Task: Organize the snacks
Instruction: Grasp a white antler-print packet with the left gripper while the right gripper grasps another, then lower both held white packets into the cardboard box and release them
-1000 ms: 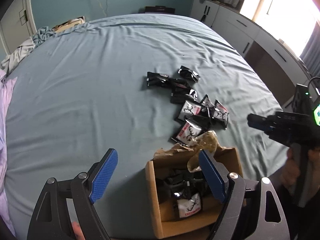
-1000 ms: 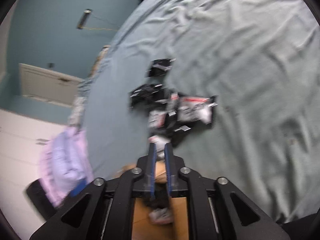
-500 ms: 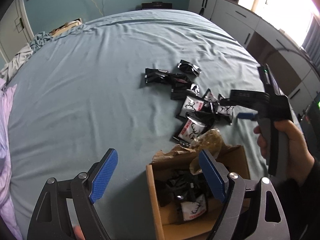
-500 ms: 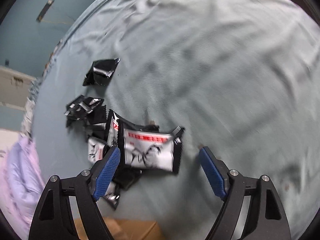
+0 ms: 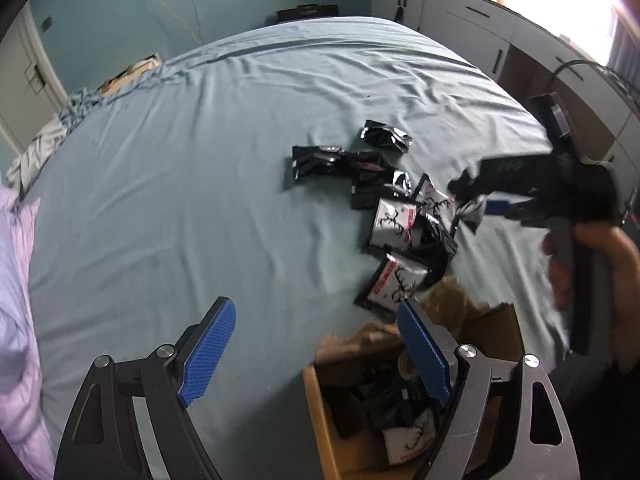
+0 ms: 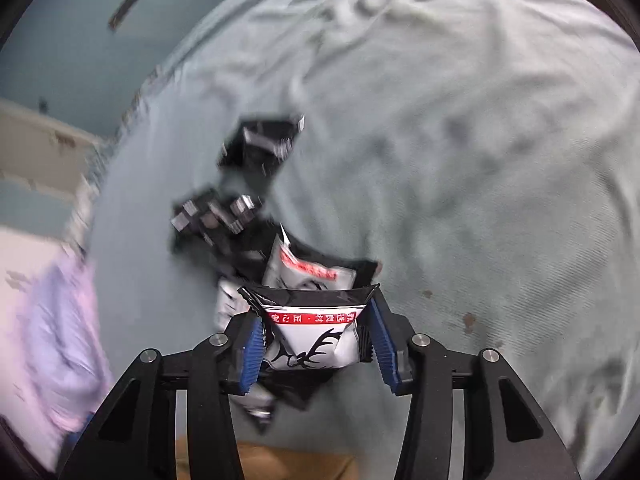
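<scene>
Blue-green bedsheet [image 5: 200, 184] covered the wide bed on which the snacks lay, with pale cabinets [image 5: 472, 28] along the far wall by a bright window. One white snack packet [image 6: 316, 336] with a red strip and a black antler drawing sat squeezed between the blue pads of the right gripper [image 6: 318, 344], its jaws drawn in against the packet's two sides, and it hung just above the loose pile of packets [image 5: 400, 220] scattered on the sheet. From the left wrist view that same right gripper [image 5: 476, 204] showed at the far edge of the pile, gripped by a hand [image 5: 600, 264]. Nearer the camera stood a cardboard box [image 5: 316, 408] with torn flaps, already holding several dark packets and one white one. The left gripper [image 5: 316, 352] hovered with its jaws spread wide and nothing between them, its right pad over the box's rim. Lilac bedding [image 5: 16, 320] bunched at the left edge.
</scene>
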A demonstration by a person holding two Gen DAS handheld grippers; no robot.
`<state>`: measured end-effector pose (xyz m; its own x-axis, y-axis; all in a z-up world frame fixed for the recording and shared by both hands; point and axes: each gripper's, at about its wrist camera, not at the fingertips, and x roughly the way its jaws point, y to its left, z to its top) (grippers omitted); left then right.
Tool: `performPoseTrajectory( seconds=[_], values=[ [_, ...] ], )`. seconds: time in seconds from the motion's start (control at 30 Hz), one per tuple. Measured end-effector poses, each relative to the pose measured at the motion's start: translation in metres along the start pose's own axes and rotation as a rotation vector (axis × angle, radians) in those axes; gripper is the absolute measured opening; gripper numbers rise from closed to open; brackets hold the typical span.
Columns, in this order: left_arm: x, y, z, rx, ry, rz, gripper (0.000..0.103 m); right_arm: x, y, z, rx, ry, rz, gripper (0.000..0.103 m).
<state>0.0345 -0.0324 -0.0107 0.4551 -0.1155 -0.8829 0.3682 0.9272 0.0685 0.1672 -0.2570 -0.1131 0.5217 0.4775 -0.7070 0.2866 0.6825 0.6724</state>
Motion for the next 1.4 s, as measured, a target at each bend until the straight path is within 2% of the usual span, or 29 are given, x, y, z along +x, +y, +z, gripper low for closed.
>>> performPoseTrajectory(
  seconds=[0.1, 0.2, 0.27, 0.37, 0.5, 0.6, 0.63, 0.67, 0.7, 0.73, 0.77, 0.8, 0.93, 1.0, 1.17, 1.27, 1.4],
  values=[
    [0.011, -0.010, 0.025, 0.072, 0.019, -0.030, 0.088, -0.017, -0.008, 0.006, 0.048, -0.044, 0.058, 0.045],
    [0.035, -0.034, 0.052, 0.202, 0.069, -0.021, 0.099, -0.022, -0.018, 0.009, 0.055, -0.067, 0.047, 0.045],
    [0.061, -0.055, 0.068, 0.295, 0.128, -0.014, 0.100, -0.020, -0.027, 0.010, 0.088, -0.054, 0.061, 0.045],
    [0.103, -0.079, 0.086, 0.362, 0.250, -0.009, 0.100, -0.020, -0.043, 0.012, 0.151, -0.034, 0.078, 0.045],
    [0.148, -0.094, 0.102, 0.381, 0.373, 0.022, 0.100, -0.025, -0.059, 0.014, 0.228, -0.016, 0.113, 0.045],
    [0.179, -0.095, 0.099, 0.332, 0.503, -0.049, 0.099, -0.023, -0.066, 0.014, 0.259, -0.003, 0.126, 0.045],
    [0.187, -0.095, 0.097, 0.313, 0.526, -0.059, 0.093, -0.022, -0.065, 0.013, 0.256, -0.003, 0.123, 0.045],
    [0.193, -0.093, 0.094, 0.293, 0.546, -0.057, 0.079, -0.023, -0.066, 0.013, 0.252, -0.004, 0.120, 0.045],
    [0.197, -0.092, 0.091, 0.282, 0.555, -0.047, 0.077, -0.023, -0.066, 0.013, 0.247, -0.007, 0.119, 0.045],
    [0.196, -0.090, 0.091, 0.272, 0.538, -0.046, 0.074, -0.025, -0.066, 0.013, 0.243, -0.011, 0.118, 0.045],
    [0.191, -0.089, 0.091, 0.258, 0.518, -0.052, 0.051, -0.027, -0.066, 0.011, 0.241, -0.014, 0.118, 0.045],
    [0.186, -0.086, 0.091, 0.243, 0.504, -0.060, 0.043, -0.028, -0.066, 0.009, 0.240, -0.016, 0.118, 0.045],
    [0.152, -0.065, 0.096, 0.149, 0.439, -0.071, 0.041, -0.035, -0.070, 0.002, 0.247, -0.016, 0.132, 0.045],
    [0.124, -0.051, 0.096, 0.104, 0.378, -0.065, 0.041, -0.041, -0.070, -0.001, 0.241, -0.015, 0.144, 0.045],
    [0.033, -0.011, 0.083, -0.032, 0.214, -0.143, 0.041, -0.059, -0.062, -0.011, 0.190, -0.033, 0.159, 0.045],
    [-0.011, 0.005, 0.072, -0.039, 0.137, -0.173, 0.041, -0.071, -0.057, -0.017, 0.145, -0.056, 0.154, 0.045],
    [-0.058, 0.009, 0.028, -0.014, 0.053, -0.227, 0.041, -0.083, -0.049, -0.029, 0.086, -0.066, 0.147, 0.045]
  ],
)
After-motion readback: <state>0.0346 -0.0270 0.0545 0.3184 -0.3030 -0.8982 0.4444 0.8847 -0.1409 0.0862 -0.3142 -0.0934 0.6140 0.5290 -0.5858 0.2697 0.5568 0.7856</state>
